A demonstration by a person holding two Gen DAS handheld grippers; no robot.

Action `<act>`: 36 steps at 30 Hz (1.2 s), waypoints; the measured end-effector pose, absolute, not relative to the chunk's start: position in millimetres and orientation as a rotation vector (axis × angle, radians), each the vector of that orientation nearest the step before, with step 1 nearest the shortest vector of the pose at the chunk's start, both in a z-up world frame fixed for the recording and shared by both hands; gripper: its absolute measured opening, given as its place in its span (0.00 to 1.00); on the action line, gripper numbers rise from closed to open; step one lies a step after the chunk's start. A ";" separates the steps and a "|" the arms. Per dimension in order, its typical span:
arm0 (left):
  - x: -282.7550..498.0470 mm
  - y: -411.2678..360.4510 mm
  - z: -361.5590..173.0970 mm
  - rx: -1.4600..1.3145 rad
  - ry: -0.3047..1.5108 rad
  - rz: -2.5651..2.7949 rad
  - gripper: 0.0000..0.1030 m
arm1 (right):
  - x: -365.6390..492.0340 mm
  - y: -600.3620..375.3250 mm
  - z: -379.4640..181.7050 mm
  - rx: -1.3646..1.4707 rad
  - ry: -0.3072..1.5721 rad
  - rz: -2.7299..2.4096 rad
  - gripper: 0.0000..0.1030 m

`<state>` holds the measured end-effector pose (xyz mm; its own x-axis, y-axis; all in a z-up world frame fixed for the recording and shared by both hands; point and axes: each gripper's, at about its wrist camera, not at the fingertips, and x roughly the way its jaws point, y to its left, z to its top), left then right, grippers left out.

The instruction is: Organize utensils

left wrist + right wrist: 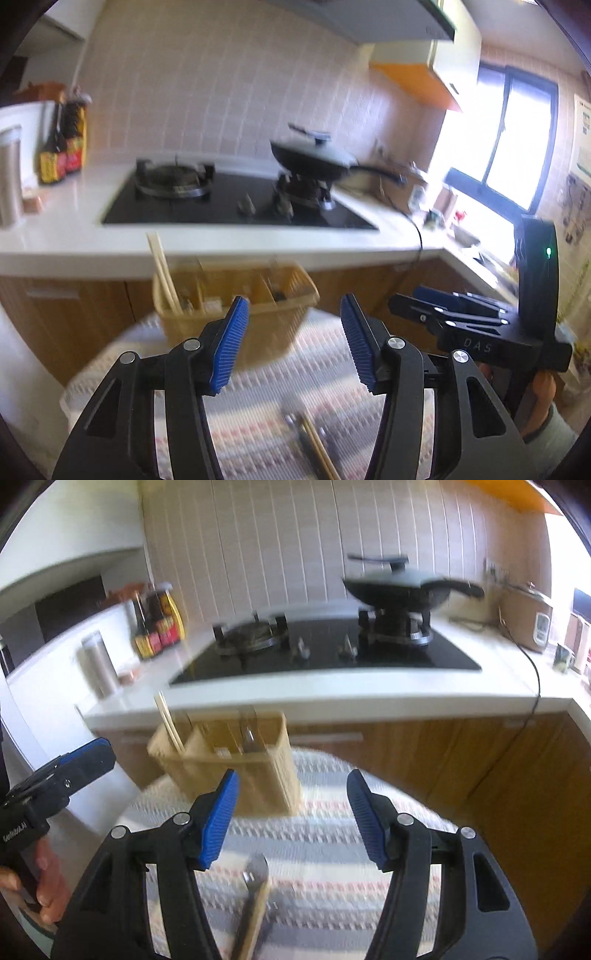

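A tan slotted utensil basket (258, 314) stands at the far side of a small round table with a patterned cloth (325, 369); it also shows in the right wrist view (240, 775). Pale chopsticks (162, 273) lean out of its left compartment, and a metal utensil (249, 738) stands in a middle one. Loose utensils, chopsticks and a metal piece (314, 443), lie on the cloth near me and show in the right wrist view (255, 897). My left gripper (293, 339) is open and empty above the cloth. My right gripper (291, 816) is open and empty above the loose utensils.
Behind the table runs a white counter (74, 236) with a black gas hob (236, 203), a lidded black wok (314, 158), sauce bottles (62, 147) and a steel canister (9, 177). Wooden cabinet fronts (480, 775) stand below. A black cable (537, 686) hangs over the counter edge.
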<state>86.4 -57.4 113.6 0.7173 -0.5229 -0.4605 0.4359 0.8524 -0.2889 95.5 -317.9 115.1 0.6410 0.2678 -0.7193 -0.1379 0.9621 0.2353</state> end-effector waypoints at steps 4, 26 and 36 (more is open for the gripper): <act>83.1 -72.7 85.2 -0.094 0.665 -0.513 0.47 | 86.3 -314.4 88.6 0.116 0.957 0.231 0.51; 114.1 -145.7 -72.0 0.087 1.155 -0.498 0.12 | 83.3 -328.5 -7.3 0.196 1.330 0.257 0.35; 106.6 -106.0 -55.4 -0.100 1.137 -0.574 0.08 | 80.9 -304.8 -23.2 0.170 1.372 0.328 0.35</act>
